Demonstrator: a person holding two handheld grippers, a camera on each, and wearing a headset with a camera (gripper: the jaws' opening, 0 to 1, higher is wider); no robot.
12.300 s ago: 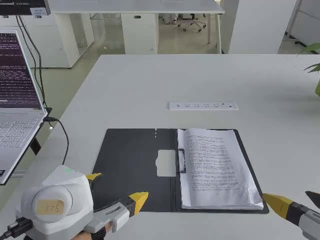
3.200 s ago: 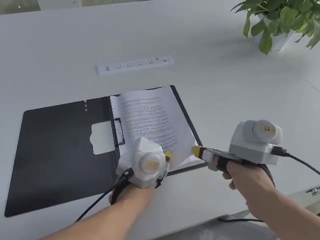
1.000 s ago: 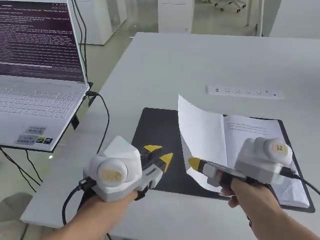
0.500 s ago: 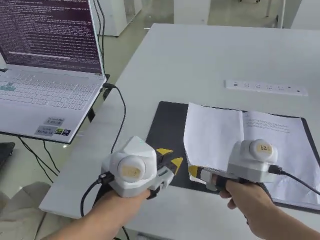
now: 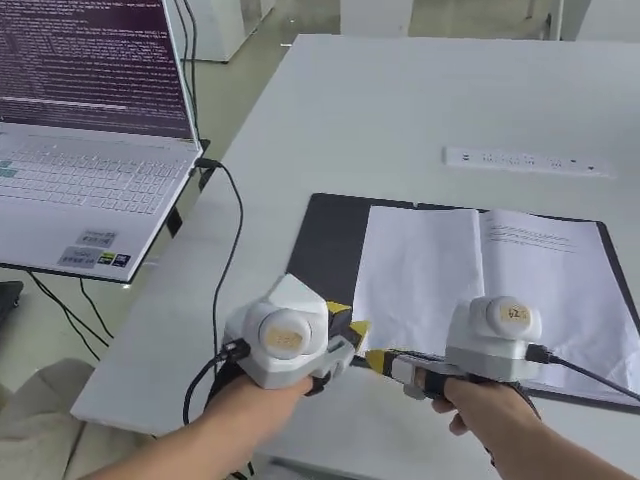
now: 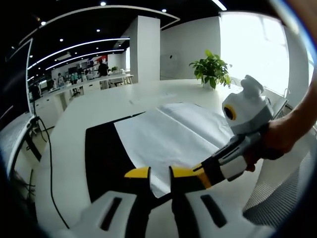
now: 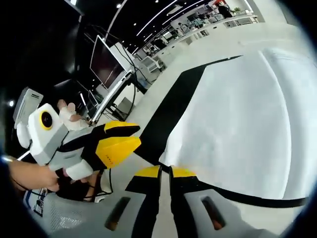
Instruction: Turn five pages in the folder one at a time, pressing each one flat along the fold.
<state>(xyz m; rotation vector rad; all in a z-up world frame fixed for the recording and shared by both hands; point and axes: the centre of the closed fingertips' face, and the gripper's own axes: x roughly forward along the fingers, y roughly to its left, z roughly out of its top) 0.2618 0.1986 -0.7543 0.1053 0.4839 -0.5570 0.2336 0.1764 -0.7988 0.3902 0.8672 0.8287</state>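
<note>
The black folder (image 5: 322,238) lies open on the white table. One sheet, blank side up, (image 5: 418,272) lies turned over onto the folder's left half and is nearly flat. The printed stack (image 5: 556,285) stays on the right half. My right gripper (image 5: 375,358) sits at the sheet's near left corner. In the right gripper view its jaws (image 7: 165,172) are shut on that corner of the sheet (image 7: 233,114). My left gripper (image 5: 348,324) hovers just left of it by the folder's front edge. It stands open (image 6: 159,173), with nothing between its jaws.
An open laptop (image 5: 90,130) stands at the left on a lower stand. Its black cable (image 5: 226,250) runs along the table's left edge. A white power strip (image 5: 525,160) lies behind the folder. A potted plant (image 6: 212,69) stands at the table's far end.
The sheet stood raised a second ago. It has swung over and come down on the folder's left half, with the right gripper lowering along with it. The left gripper stayed beside it.
</note>
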